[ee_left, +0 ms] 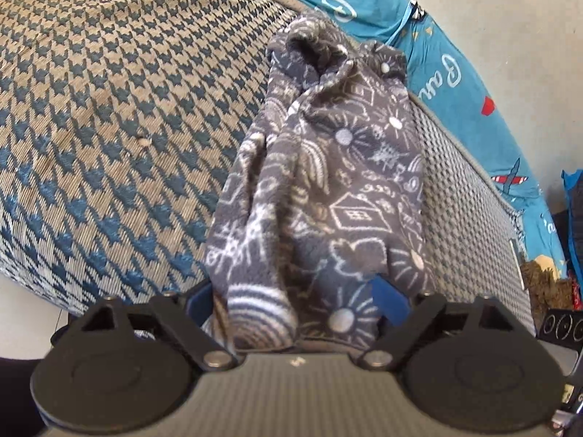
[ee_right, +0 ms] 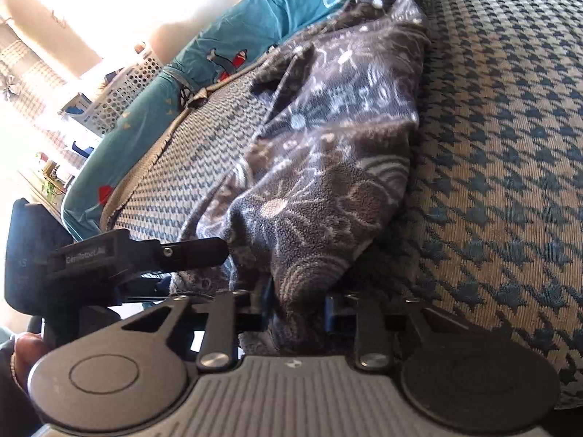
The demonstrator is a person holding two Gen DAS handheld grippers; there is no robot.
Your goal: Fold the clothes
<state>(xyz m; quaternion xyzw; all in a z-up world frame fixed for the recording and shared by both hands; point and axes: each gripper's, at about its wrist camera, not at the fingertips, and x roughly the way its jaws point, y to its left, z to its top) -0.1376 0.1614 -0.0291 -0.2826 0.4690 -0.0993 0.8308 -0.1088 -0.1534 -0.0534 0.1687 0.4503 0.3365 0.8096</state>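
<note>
A dark grey fleece garment (ee_left: 320, 182) with white doodle prints lies in a long bunched strip on the houndstooth mattress (ee_left: 109, 109). My left gripper (ee_left: 302, 306) is shut on its near end; the cloth covers both blue fingers, with one pad (ee_left: 388, 300) partly showing. In the right wrist view the same garment (ee_right: 328, 153) runs away from me across the mattress (ee_right: 510, 145). My right gripper (ee_right: 297, 309) is shut on the near end too. The left gripper (ee_right: 204, 251) shows there at the left, its black fingers reaching into the cloth.
A teal printed sheet (ee_left: 455, 73) borders the mattress's far edge, also seen in the right wrist view (ee_right: 226, 36). A white perforated laundry basket (ee_right: 124, 91) and shelves stand beyond it. Dark items lie on the floor at the right (ee_left: 546, 284).
</note>
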